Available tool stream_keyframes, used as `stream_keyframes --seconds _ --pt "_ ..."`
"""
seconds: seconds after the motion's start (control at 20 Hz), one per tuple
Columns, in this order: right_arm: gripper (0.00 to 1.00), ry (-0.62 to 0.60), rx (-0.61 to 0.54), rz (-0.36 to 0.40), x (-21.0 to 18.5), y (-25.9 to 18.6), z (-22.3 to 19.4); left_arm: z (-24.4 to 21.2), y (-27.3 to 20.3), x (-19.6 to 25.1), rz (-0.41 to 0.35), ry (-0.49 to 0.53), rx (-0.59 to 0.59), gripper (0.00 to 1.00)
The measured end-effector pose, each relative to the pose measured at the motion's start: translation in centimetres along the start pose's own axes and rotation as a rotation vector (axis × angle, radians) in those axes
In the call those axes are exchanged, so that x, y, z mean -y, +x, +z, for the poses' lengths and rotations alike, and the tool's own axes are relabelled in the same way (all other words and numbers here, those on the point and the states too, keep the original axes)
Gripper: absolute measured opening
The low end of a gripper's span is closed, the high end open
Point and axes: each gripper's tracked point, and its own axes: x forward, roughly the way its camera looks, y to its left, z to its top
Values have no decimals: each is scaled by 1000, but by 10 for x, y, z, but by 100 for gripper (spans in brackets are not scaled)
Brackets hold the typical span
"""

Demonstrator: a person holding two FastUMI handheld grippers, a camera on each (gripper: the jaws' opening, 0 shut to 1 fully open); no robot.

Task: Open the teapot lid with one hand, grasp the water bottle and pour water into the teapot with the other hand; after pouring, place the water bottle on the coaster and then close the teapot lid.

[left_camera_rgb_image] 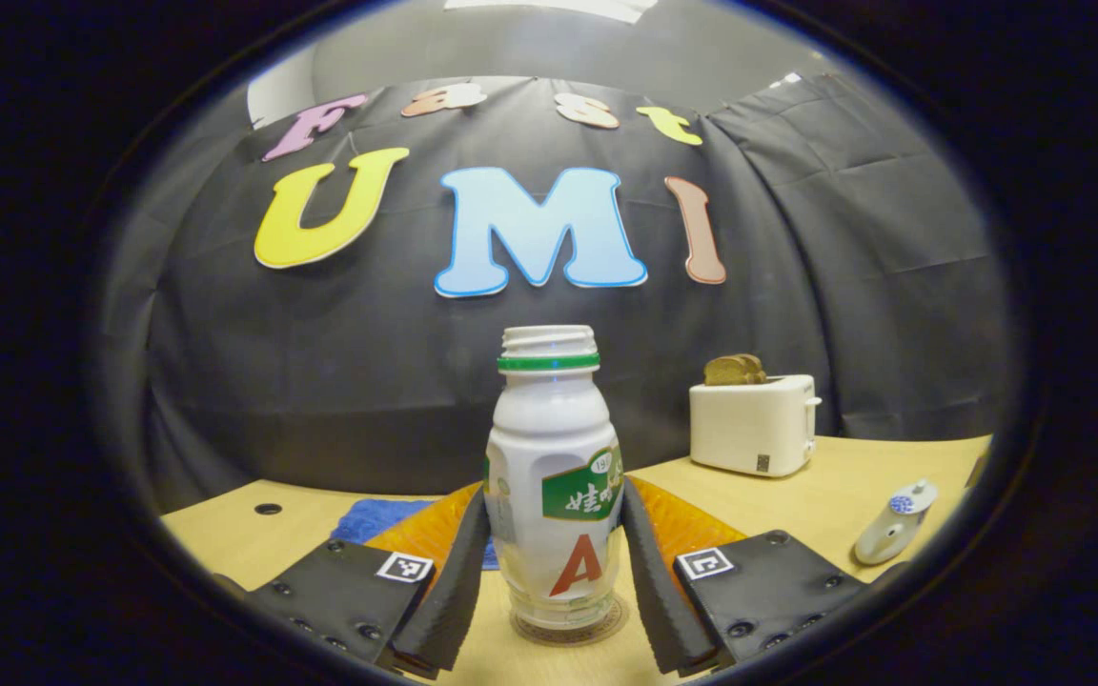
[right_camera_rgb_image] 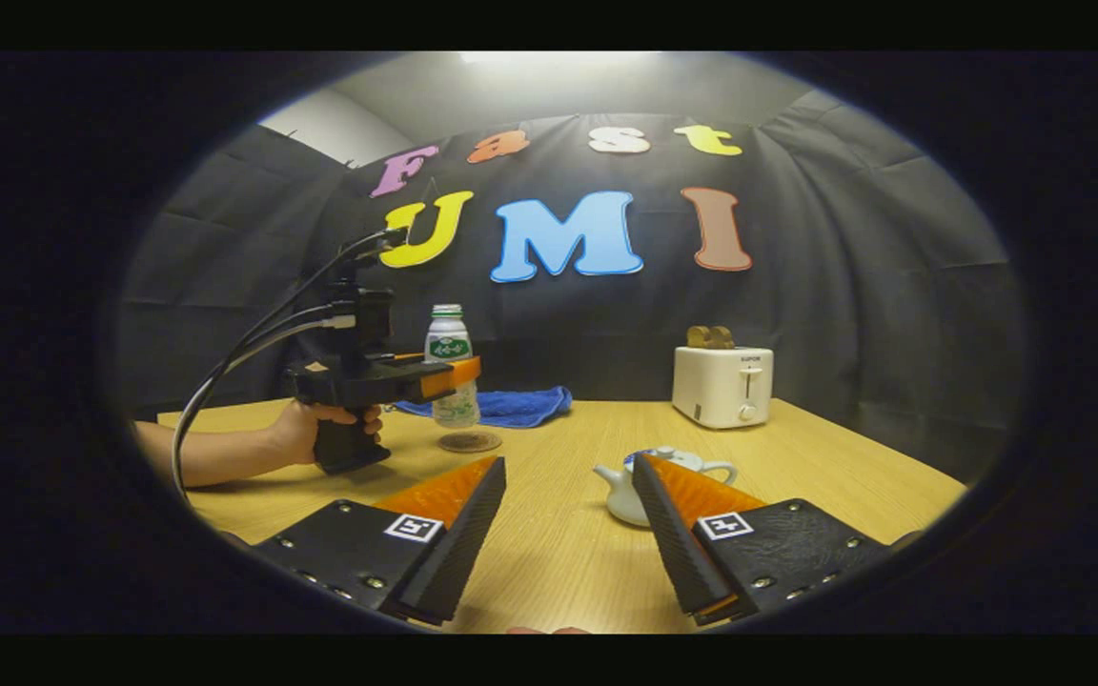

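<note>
Table (right_camera_rgb_image: 559,562): teapot (right_camera_rgb_image: 649,488), toaster (right_camera_rgb_image: 722,385), cloth (right_camera_rgb_image: 511,405), coaster (right_camera_rgb_image: 470,442).

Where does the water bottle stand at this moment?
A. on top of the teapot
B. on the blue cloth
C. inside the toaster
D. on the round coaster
D: in the left gripper view the water bottle stands upright on the coaster, between the left gripper's fingers.

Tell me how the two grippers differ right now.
The left gripper has its fingers close on either side of the water bottle, which stands on the coaster; the right gripper is spread wide with nothing between its fingers. In the right gripper view the left one sits farther off beside the blue cloth, while the right one hovers near the teapot. Both point towards the booth's back wall.
</note>
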Motion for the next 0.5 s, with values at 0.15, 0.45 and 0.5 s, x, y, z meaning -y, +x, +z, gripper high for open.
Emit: stream_keyframes --seconds 0.15,0.45,0.5 --pt "82 0 -1 0 0 0 -1 -27 12 -8 12 -8 -55 82" --pt "82 -1 0 -1 0 0 -1 -36 24 -11 5 -31 -63 82" --pt "82 -1 0 -1 0 0 -1 -37 23 -11 5 -28 -68 81"
